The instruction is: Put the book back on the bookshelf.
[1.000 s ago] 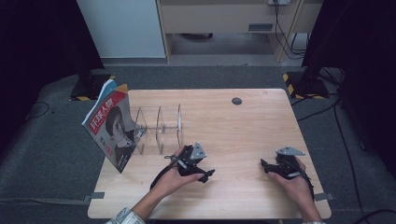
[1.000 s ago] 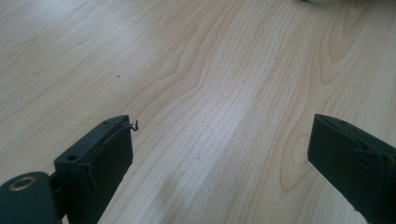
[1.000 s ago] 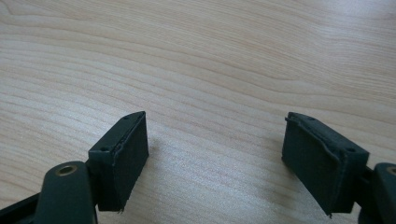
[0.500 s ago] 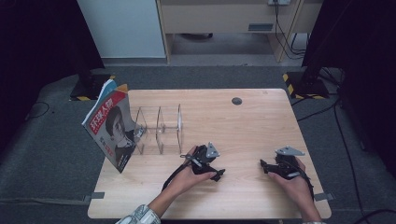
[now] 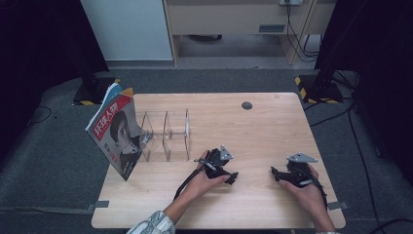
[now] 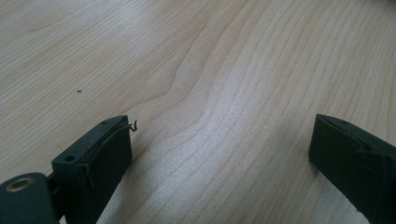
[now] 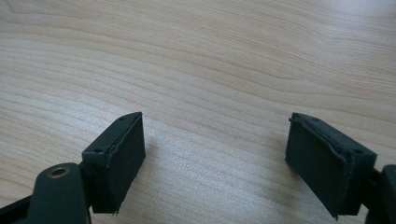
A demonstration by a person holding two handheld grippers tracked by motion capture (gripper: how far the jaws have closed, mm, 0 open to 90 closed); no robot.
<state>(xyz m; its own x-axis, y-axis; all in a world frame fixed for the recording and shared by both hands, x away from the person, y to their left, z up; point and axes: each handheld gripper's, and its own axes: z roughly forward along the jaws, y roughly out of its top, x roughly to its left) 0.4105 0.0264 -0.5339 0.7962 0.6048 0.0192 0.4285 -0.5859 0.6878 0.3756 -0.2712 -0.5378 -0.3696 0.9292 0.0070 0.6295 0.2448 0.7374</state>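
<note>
A magazine (image 5: 117, 136) with a face on its cover leans upright against the left end of a clear acrylic divider rack (image 5: 165, 134) on the wooden table (image 5: 243, 131). My left gripper (image 5: 233, 178) rests low on the table near the front middle, held by a hand. In the left gripper view its jaws stand wide apart over bare wood, left gripper (image 6: 219, 154) open and empty. My right gripper (image 5: 275, 174) lies at the front right, pointing left. The right gripper (image 7: 215, 154) is open too, with only wood grain between its jaws.
A small dark round spot (image 5: 247, 105) sits in the tabletop at the back. Grey carpet surrounds the table. Black stand bases (image 5: 316, 90) and cables lie on the floor behind, in front of a pale cabinet (image 5: 234, 19).
My left gripper has slid to the right along the front of the table, away from the rack. The right gripper has stayed in place.
</note>
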